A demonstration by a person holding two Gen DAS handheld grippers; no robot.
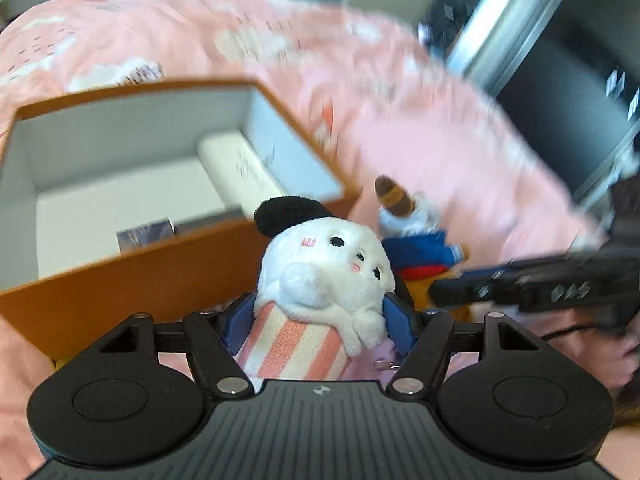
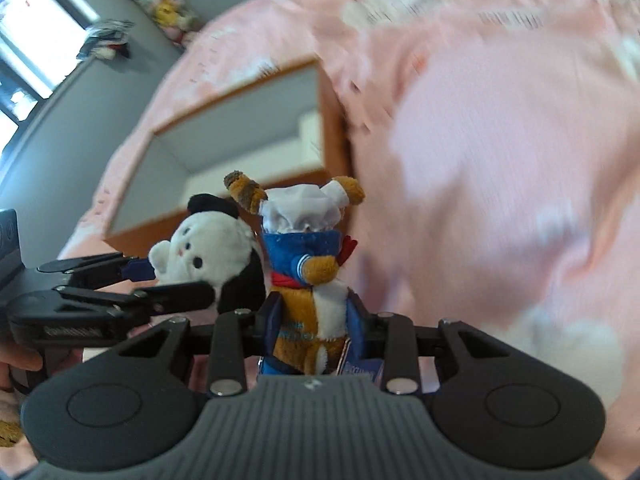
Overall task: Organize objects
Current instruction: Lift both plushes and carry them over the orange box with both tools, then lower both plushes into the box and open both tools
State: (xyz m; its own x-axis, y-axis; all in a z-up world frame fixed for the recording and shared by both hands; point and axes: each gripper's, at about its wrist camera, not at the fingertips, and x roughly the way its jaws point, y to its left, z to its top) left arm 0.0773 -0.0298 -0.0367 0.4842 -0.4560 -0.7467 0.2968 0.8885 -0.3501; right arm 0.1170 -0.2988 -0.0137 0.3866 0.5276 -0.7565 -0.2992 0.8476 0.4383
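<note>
My left gripper [image 1: 320, 320] is shut on a white plush [image 1: 324, 268] with a black ear and a pink-striped body, held just in front of the orange box [image 1: 132, 276]. It also shows in the right wrist view [image 2: 204, 248]. My right gripper [image 2: 314, 320] is shut on a brown plush [image 2: 308, 276] in a blue sailor top and white cap, upside down. In the left wrist view that plush [image 1: 420, 240] and the right gripper [image 1: 452, 290] sit just right of the white plush. The box, white inside, lies on the pink bedding [image 1: 440, 140].
Inside the box lie a white carton [image 1: 244, 168] and a small silvery packet [image 1: 146, 234]. A window [image 2: 36, 36] and a shelf of plush toys [image 2: 160, 0] are at the far left. A dark cabinet [image 1: 560, 80] stands beyond the bed.
</note>
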